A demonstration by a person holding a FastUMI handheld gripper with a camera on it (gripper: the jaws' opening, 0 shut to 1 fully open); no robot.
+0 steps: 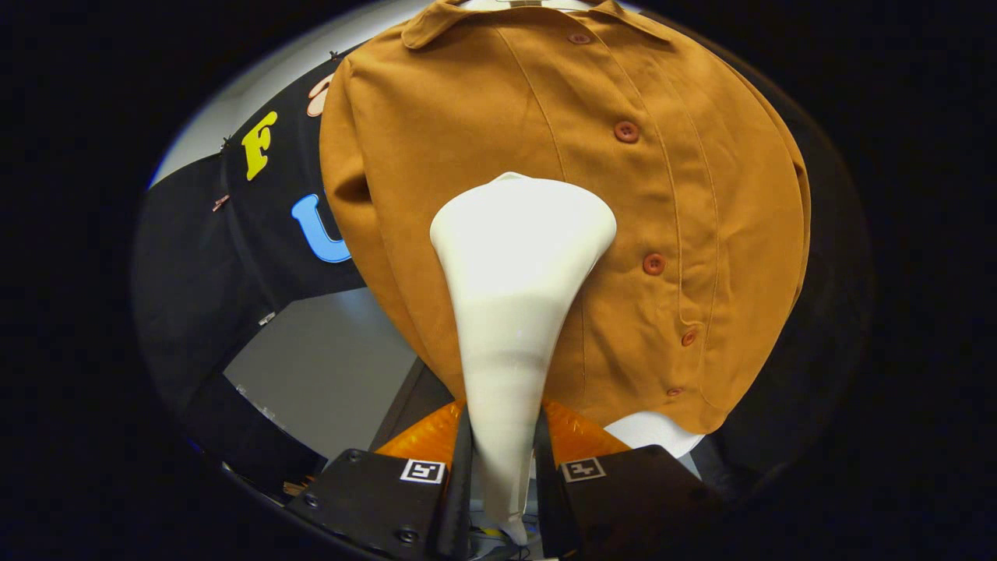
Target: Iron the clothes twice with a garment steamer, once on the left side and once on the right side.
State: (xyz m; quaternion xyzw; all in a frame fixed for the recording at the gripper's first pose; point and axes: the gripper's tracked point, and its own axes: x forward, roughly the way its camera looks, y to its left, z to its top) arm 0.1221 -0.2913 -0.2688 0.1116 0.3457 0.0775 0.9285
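Your gripper (502, 460) is closed on the narrow handle of the white, cone-shaped plastic garment steamer (514, 312), with one finger pressing on each side of it. The steamer rises straight ahead from between the fingers and becomes wide at its head, and this head lies against the front of the mustard-brown cloth shirt (483, 117). You can see that the shirt hangs upright with its collar at the top, and a row of round reddish-brown buttons (625, 131) runs down it, just to the right of the steamer's head. The head is on the panel to the left of this button row, about at the middle height of the shirt. Below the hem, a small white piece (654, 432) shows, and I cannot tell what it is. Beside the shirt, a grey surface (327, 374) is visible.
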